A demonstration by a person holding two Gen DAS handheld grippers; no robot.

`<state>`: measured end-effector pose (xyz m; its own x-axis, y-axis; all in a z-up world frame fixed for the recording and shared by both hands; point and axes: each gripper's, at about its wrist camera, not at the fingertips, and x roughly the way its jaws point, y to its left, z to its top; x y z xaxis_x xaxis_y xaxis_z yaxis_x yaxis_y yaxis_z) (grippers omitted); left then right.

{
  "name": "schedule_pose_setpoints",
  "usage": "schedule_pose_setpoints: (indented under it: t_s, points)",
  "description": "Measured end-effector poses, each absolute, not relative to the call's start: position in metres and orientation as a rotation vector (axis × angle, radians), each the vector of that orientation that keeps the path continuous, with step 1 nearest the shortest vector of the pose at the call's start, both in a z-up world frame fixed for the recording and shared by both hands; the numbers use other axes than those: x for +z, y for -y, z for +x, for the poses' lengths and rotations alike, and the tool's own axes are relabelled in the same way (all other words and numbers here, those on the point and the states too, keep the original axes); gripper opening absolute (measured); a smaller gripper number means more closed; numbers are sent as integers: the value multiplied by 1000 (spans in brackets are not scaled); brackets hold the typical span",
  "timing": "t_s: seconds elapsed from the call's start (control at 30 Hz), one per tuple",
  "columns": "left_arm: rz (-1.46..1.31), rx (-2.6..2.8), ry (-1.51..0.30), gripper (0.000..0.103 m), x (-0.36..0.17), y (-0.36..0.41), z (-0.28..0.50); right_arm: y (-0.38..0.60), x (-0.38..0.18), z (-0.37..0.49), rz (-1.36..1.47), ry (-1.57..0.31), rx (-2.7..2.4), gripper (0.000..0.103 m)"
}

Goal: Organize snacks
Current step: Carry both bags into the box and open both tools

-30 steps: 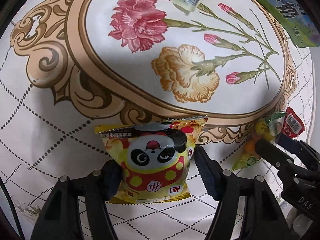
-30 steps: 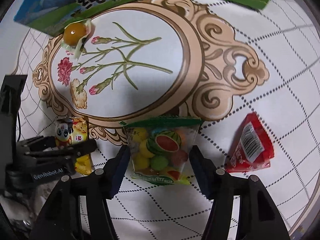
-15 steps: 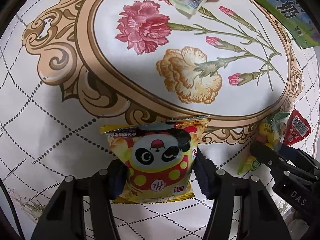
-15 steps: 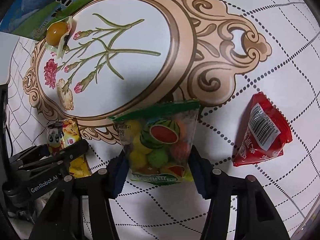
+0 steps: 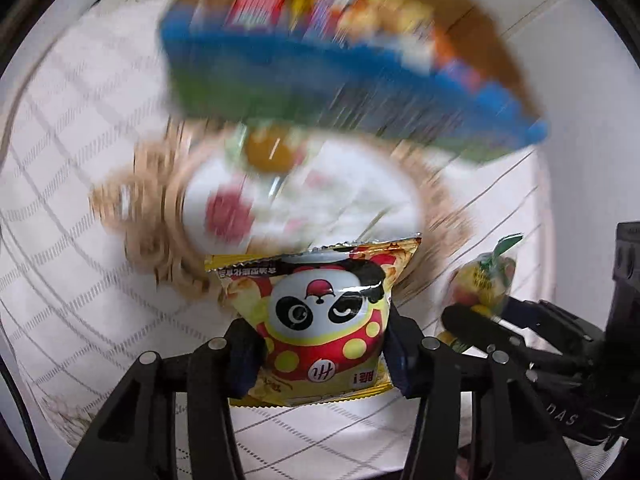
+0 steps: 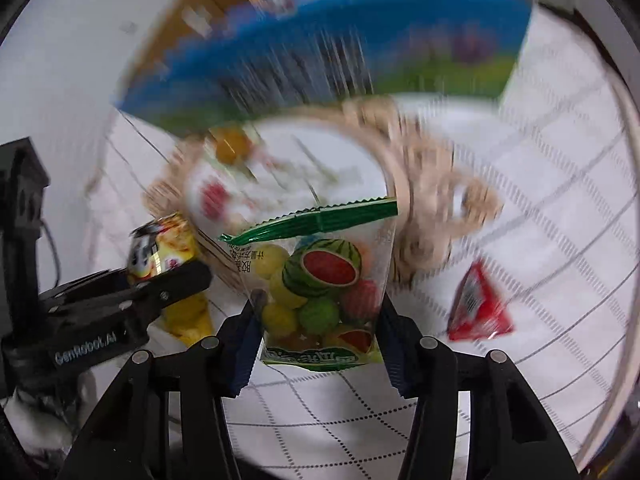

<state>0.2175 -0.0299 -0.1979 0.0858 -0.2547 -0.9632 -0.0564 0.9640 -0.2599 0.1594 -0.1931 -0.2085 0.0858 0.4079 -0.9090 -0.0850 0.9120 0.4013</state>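
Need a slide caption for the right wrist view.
Right gripper clamps fruit candy bag; red packet lies on the tablecloth.

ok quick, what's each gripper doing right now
left gripper: closed on the panda snack bag, jaws just closing.
right gripper: closed on the fruit candy bag.

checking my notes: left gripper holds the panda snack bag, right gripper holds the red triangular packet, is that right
Not quite. The right gripper holds the fruit candy bag, as the right wrist view shows; the red triangular packet lies on the tablecloth. The left gripper does hold the panda snack bag.
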Motion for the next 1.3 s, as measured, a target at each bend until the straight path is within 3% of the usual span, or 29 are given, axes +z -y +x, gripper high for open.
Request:
schedule_pose_setpoints:
  t_s: [0.17, 0.3, 0.57, 0.87, 0.93, 1.0, 1.17, 1.3]
  points:
    - [-262, -202, -1381, 48, -136, 31, 281, 212, -139, 219, 275, -1324, 402, 55]
    - [-206, -180, -1342, 48, -121, 29, 337, 214, -125, 276, 208, -1283, 356, 55]
    - [-161, -84, -1455, 48, -164, -6, 437, 191, -164, 383, 126, -1408, 309, 55]
    - [-159, -70, -1583, 50, -218, -11, 477, 167, -221, 426, 128, -1519, 288, 56]
    - [-150, -76, -1616, 54, -228, -12, 481, 164, -232, 433, 138, -1537, 290, 61]
    - [-121, -50, -1609, 71, -231, -14, 483, 165, -238, 436, 147, -1557, 281, 84]
    - [-133, -41, -1541, 80, -224, -18, 482, 169, -237, 432, 98, -1550, 260, 94]
    - [-147, -45, -1528, 83, -222, -17, 479, 175, -232, 425, 78, -1529, 237, 94]
